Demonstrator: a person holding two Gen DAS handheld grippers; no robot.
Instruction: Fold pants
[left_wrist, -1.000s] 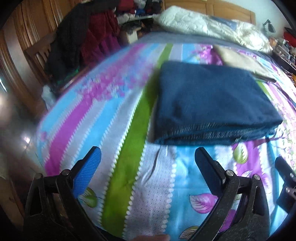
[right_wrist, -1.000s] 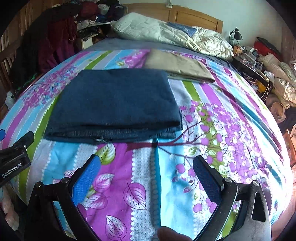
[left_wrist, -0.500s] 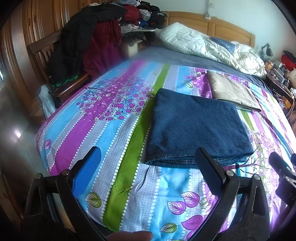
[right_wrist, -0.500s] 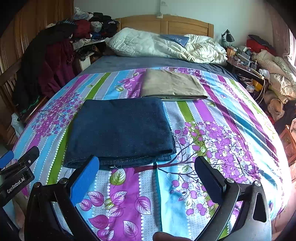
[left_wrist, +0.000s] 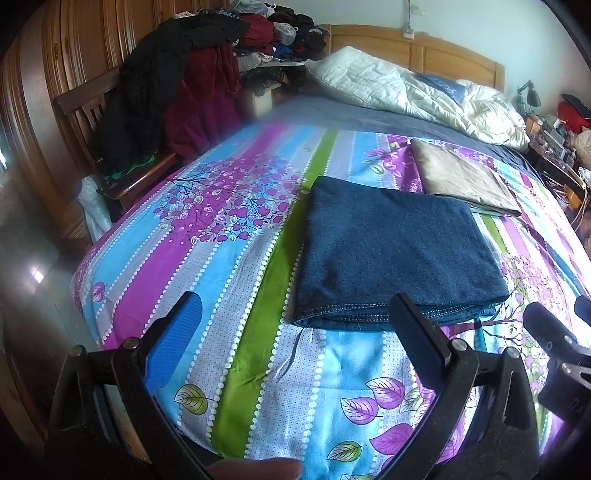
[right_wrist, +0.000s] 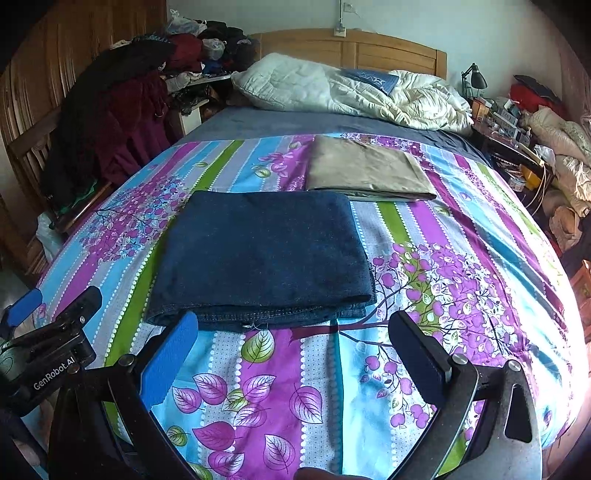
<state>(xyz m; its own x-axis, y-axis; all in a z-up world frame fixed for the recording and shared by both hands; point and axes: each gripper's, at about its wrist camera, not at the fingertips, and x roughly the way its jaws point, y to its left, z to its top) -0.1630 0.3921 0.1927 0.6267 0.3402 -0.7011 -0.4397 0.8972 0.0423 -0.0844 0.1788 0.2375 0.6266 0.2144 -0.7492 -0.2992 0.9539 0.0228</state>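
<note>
Black plastic gripper frames with silver screws, blue ribbed pad (right_wrist: 168, 363), white "GenRobot.AI" lettering (right_wrist: 53, 376).
</note>
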